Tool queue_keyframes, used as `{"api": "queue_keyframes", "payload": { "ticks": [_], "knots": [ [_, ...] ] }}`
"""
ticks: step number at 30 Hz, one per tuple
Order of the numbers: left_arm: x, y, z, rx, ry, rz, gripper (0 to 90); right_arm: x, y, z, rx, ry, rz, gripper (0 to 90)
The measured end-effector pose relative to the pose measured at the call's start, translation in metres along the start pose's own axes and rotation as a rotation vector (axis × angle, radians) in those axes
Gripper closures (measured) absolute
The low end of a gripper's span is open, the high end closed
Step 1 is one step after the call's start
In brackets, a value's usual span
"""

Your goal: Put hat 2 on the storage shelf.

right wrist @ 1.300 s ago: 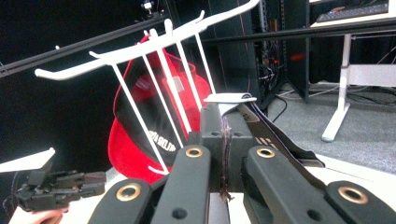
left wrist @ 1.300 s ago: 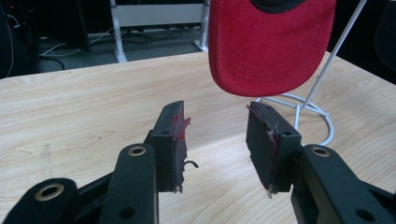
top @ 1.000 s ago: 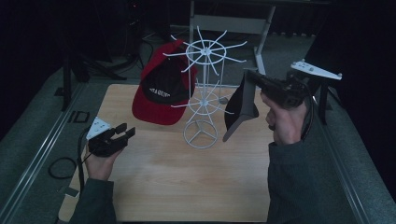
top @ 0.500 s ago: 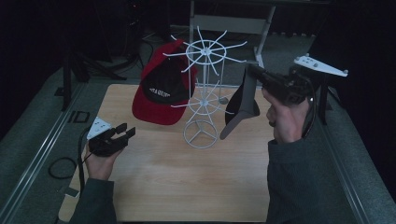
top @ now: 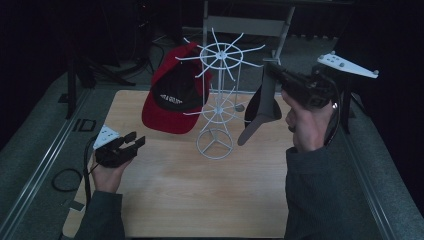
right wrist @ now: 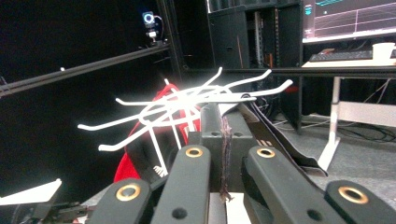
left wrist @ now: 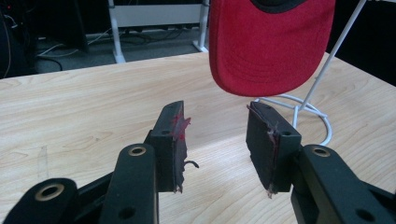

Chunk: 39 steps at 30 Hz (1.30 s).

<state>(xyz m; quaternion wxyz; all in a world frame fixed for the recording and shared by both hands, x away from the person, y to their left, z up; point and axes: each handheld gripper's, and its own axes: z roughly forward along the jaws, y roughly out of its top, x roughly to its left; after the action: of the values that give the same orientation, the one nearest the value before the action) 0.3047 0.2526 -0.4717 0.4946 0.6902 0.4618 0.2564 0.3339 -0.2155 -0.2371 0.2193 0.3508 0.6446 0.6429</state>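
A white wire rack (top: 218,100) with spoke-like hooks stands on the wooden table (top: 200,200). A red cap (top: 175,92) hangs on its left side. My right gripper (top: 272,70) is raised just right of the rack's top ring, shut on a dark cap (top: 262,107) that dangles below it. In the right gripper view the jaws (right wrist: 226,126) press together on the dark cap (right wrist: 280,140), level with the upper hooks (right wrist: 187,105). My left gripper (top: 136,141) rests low at the table's left, open. Its view shows bare pads (left wrist: 215,140) facing the red cap (left wrist: 268,46).
The rack's ring base (left wrist: 308,112) sits near the table's middle. Grey padded strips with metal rails (top: 45,165) border the table on both sides. A cable loop (top: 65,179) lies at the left. Dark stands and table legs (top: 282,30) rise behind.
My right gripper has lifted the dark cap a little higher beside the rack's top. The left gripper has stayed put.
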Motion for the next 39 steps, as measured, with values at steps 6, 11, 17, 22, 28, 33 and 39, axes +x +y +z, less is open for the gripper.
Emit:
{"api": "queue_keyframes", "payload": {
  "ticks": [6, 11, 17, 22, 28, 33, 39],
  "knots": [
    [0.000, 0.000, 0.001, 0.001, -0.001, 0.001, 57.8, 0.008, -0.002, 0.006, 0.017, -0.021, -0.038, 89.5],
    [0.000, 0.000, 0.001, 0.001, -0.001, 0.001, 57.8, 0.015, -0.003, 0.011, 0.032, -0.040, -0.073, 89.4],
    [0.000, 0.000, 0.000, 0.000, -0.001, 0.001, 57.7, 0.020, -0.008, 0.021, 0.061, -0.052, -0.095, 89.4],
    [0.001, 0.000, 0.000, 0.001, -0.001, 0.000, 57.7, 0.017, -0.015, 0.029, 0.079, -0.037, -0.076, 89.2],
    [0.000, 0.000, 0.000, 0.002, -0.001, 0.001, 57.8, 0.014, -0.020, 0.033, 0.098, -0.027, -0.057, 89.0],
    [0.000, 0.000, 0.000, 0.001, -0.001, 0.001, 57.7, 0.008, -0.027, 0.035, 0.109, -0.021, -0.036, 83.7],
    [0.001, 0.000, 0.001, 0.003, -0.001, 0.000, 57.6, 0.001, -0.034, 0.032, 0.104, -0.021, -0.012, 71.7]
  ]
}}
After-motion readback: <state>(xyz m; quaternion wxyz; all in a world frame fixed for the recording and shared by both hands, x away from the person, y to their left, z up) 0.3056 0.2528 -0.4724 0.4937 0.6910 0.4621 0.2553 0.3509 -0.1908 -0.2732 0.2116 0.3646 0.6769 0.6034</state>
